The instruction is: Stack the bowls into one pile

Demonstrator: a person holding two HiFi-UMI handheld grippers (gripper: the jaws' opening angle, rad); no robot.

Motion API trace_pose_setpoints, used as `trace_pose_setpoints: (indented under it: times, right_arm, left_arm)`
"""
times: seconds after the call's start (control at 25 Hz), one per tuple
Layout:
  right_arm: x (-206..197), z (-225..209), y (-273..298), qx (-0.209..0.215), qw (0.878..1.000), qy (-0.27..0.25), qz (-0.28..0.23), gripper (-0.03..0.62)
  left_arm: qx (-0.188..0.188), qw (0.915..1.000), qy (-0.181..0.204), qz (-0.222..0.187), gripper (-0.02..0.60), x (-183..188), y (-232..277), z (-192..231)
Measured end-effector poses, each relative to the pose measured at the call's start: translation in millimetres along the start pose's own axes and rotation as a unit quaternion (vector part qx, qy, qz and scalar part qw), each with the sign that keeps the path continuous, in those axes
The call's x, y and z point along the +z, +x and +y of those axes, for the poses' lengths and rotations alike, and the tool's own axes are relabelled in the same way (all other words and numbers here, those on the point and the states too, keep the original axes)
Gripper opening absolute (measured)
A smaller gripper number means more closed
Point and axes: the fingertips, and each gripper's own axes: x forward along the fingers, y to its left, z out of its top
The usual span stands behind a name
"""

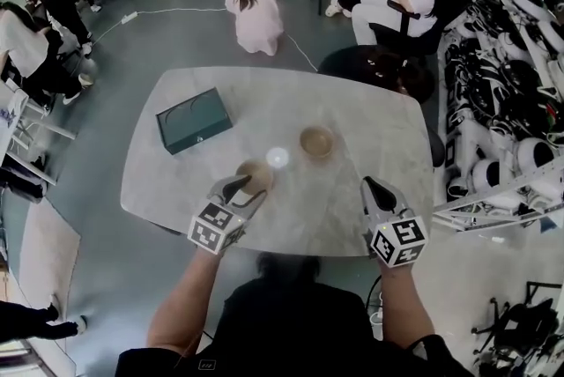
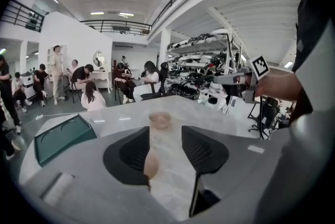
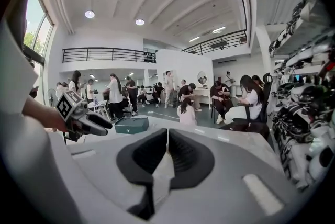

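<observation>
Left claw [image 2: 165,133] open — bowl [image 2: 151,164] between.

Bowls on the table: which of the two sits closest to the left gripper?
The nearer bowl, right at the tips of the left gripper on the person's side. The other bowl stands farther back and to the right, by itself.

Table [image 1: 176,181]: box [image 1: 194,120] at 10 o'clock of centre. Far bowl [image 1: 317,142] at 1 o'clock. Near bowl [image 1: 256,175] at 7 o'clock, apart from far bowl, at left gripper [image 1: 240,188] tips. Right gripper [image 1: 370,186] at 4 o'clock. People [image 1: 254,10] beyond table, 12 o'clock.
</observation>
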Motion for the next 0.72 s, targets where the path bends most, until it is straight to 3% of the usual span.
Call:
trace_pose_setpoints:
  times: [0.12, 0.32, 0.72]
  right_arm:
    - [-8, -2, 1, 0.005, 1.0, 0.005, 0.01, 0.014]
    - [-25, 0, 8, 0.009, 0.999, 0.01, 0.031, 0.014]
    - [-39, 20, 21, 0.017, 0.998, 0.012, 0.056, 0.014]
  left_arm:
    - [-0.006, 0.9979, 0.035, 0.054, 0.19, -28, 13, -5]
    - [-0.017, 0.992, 0.061, 0.109, 0.192, -66, 31, 2]
    - [-0.041, 0.9702, 0.118, 0.208, 0.19, -128, 52, 28]
